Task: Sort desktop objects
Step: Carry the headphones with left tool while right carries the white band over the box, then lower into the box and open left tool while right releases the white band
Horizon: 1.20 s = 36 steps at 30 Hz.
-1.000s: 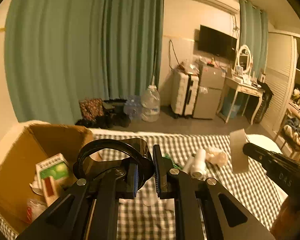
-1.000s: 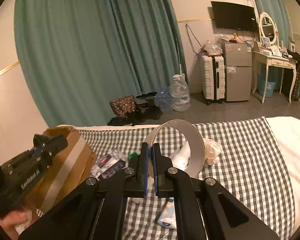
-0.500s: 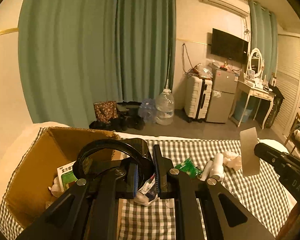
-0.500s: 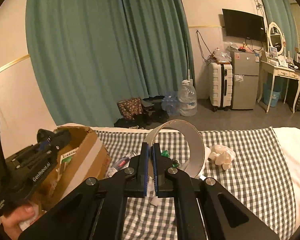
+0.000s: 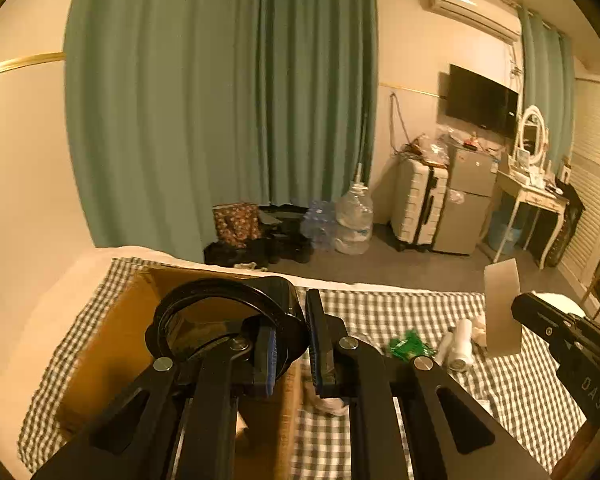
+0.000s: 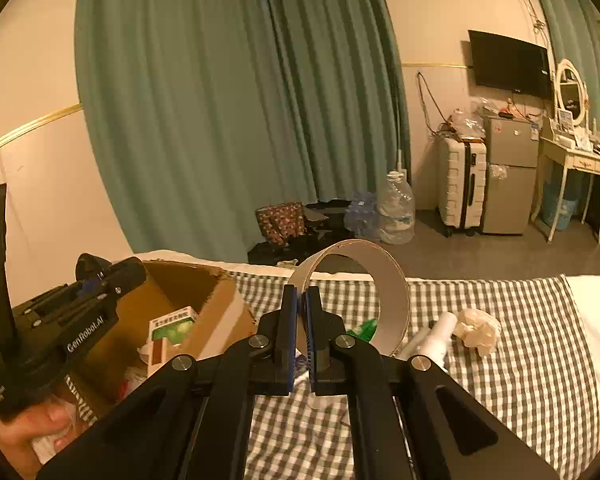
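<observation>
Both grippers rose; jaws pinch black ring point(image 5: 220, 304) and cardboard ring point(image 6: 384, 300).

I get dim, amber-tinted light in both views, brightest on the wall point(image 5: 412, 40) toward one o'clock. Fisheye bending curves the curtain point(image 6: 220, 100), corners vignette black, and the nearest checked cloth point(image 5: 312, 440) at six o'clock is blurred.

The left gripper point(image 5: 291, 350) pinches a black ring-shaped object point(image 5: 220, 312), perhaps headphones, above the cardboard box point(image 5: 116, 344).
</observation>
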Each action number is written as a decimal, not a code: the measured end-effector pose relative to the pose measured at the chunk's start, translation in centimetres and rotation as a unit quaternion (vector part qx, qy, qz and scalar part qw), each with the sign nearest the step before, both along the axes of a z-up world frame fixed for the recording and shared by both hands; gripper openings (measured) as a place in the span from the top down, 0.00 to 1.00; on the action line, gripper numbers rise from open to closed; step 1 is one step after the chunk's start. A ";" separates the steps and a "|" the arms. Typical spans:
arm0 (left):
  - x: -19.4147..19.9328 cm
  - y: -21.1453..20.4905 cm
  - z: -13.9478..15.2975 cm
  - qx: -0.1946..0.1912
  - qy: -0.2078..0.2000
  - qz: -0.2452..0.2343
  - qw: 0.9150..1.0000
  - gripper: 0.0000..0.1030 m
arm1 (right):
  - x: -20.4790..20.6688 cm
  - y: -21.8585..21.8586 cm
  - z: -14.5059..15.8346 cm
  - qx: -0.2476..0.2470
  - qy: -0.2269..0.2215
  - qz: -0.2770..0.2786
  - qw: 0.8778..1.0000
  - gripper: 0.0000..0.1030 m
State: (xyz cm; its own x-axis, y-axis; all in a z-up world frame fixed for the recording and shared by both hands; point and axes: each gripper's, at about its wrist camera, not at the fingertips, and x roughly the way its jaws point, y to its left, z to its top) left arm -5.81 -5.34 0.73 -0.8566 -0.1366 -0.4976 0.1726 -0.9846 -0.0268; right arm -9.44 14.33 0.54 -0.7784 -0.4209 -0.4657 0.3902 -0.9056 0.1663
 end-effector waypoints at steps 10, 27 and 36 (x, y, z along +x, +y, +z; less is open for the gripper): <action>0.9 -4.9 0.3 -0.017 -0.010 0.044 0.999 0.88 | -0.1 -5.7 1.0 0.004 0.014 0.044 0.999 0.96; 2.4 -10.5 0.1 -0.040 -0.029 0.076 0.996 0.88 | 0.1 -13.8 0.8 0.002 0.009 0.113 0.994 0.96; 1.9 -12.8 -1.4 -0.026 -0.047 0.074 0.996 0.88 | -0.6 -17.1 -0.6 0.010 -0.007 0.135 0.991 0.96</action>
State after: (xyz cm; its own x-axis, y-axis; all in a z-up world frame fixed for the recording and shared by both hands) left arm -3.95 -18.13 -0.68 -0.7748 -0.2864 -0.5635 0.3162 -0.9475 0.0468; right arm -10.01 -2.78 -0.08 -0.6324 -0.6038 -0.4852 0.6165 -0.7716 0.1566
